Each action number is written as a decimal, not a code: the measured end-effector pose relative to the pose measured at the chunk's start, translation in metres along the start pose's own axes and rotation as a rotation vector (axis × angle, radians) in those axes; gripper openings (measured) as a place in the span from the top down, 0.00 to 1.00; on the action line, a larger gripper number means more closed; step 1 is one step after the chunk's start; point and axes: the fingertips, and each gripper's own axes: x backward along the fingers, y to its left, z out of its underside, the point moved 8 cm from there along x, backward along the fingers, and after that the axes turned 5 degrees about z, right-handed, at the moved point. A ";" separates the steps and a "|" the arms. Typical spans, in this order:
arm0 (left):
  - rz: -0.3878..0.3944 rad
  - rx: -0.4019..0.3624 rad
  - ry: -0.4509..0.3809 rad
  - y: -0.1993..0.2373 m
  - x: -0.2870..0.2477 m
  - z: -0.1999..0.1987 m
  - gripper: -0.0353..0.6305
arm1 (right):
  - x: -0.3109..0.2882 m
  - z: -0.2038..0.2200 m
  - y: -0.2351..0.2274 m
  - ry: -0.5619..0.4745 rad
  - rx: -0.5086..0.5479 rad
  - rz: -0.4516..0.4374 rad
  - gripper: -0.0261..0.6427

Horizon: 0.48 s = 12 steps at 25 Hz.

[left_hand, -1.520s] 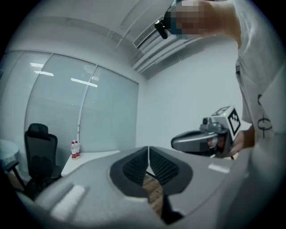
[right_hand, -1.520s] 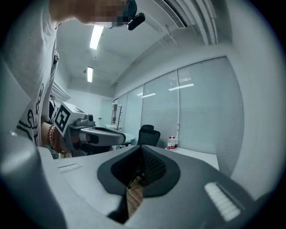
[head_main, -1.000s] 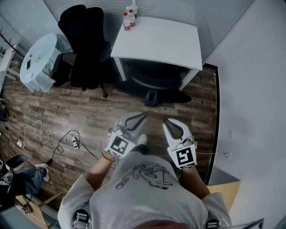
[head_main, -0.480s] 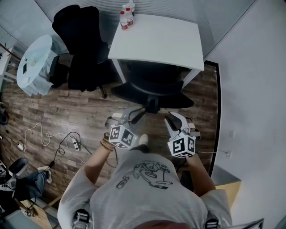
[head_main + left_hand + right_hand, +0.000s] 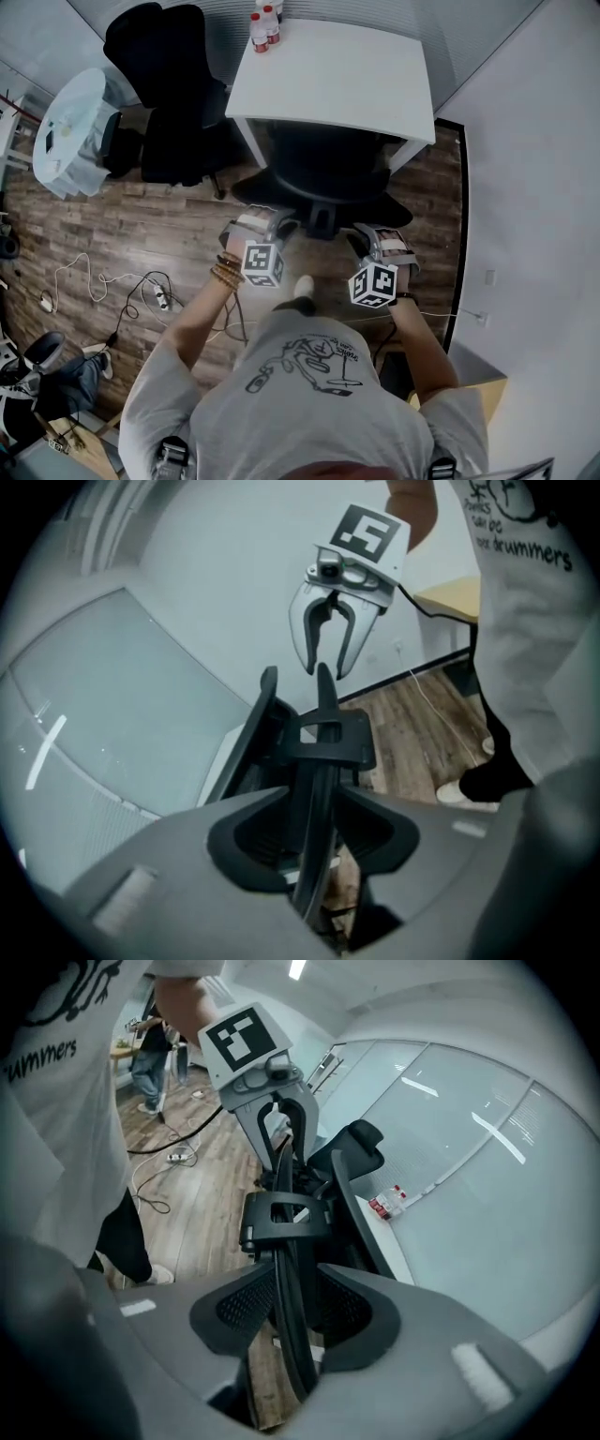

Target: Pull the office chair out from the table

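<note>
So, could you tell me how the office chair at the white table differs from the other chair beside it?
The office chair is tucked in, seat under the white table; the other chair stands free on the floor. The office chair's back is close before the person; the other chair is farther off, by the round table. Both are black.

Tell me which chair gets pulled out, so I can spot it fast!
Find the white table by the far wall. The office chair is the black one tucked under its near edge. The other black chair stands in the open to the table's left, not under anything.
</note>
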 end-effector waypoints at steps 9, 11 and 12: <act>0.080 -0.060 0.061 -0.005 -0.043 0.009 0.70 | -0.049 0.029 0.014 0.100 0.063 -0.053 0.70; 0.085 -0.076 0.085 -0.007 -0.047 0.010 0.71 | -0.054 0.034 0.018 0.122 0.092 -0.048 0.72; 0.084 -0.088 0.096 -0.009 -0.048 0.011 0.75 | -0.055 0.036 0.020 0.129 0.107 -0.043 0.73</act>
